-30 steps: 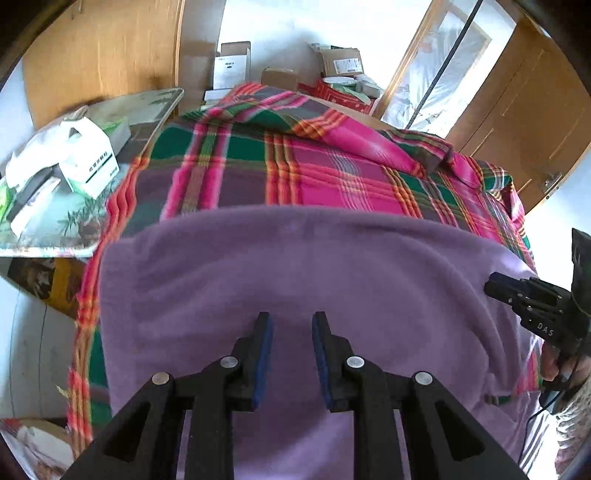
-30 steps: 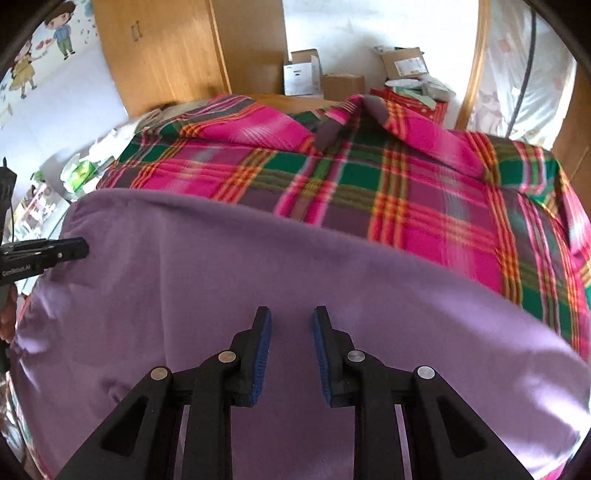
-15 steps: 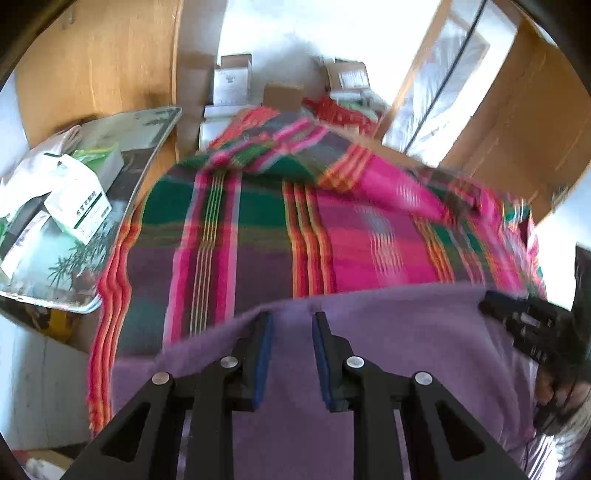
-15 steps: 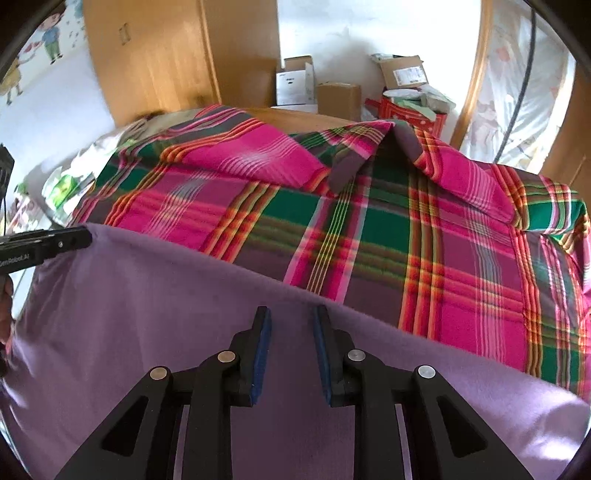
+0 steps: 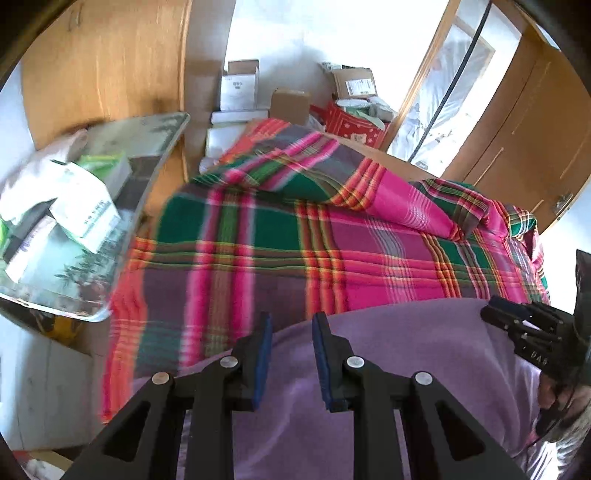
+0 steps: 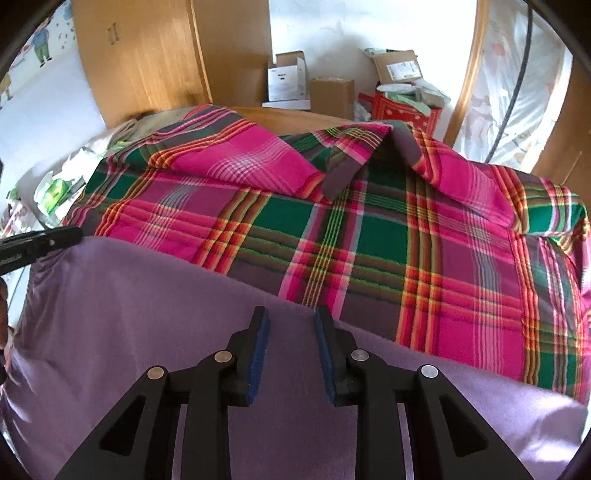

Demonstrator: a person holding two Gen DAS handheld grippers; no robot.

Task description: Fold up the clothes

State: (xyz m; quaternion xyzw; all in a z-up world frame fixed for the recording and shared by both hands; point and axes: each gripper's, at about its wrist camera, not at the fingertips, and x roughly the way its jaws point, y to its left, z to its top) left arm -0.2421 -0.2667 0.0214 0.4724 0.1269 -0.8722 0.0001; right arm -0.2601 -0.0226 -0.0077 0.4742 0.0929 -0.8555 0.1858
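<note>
Soft purple fleece garment (image 5: 388, 369): near edge cut off at 6 o'clock in both views.
Pink-green plaid woven blanket (image 5: 258, 258): left part motion-blurred.
White printed cardboard carton (image 5: 86, 218): lettering unreadable, at 9 o'clock.
Right tongs (image 5: 491, 315): handle cropped at 3 o'clock.

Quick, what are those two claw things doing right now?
Left gripper: open, holding nothing, over the purple garment.
Right gripper: open, holding nothing.

Bright daylight from the curtained window (image 5: 439, 110), blown-out white wall (image 6: 325, 26), motion blur at left, heavy fisheye bending, dark vignetted corners
</note>
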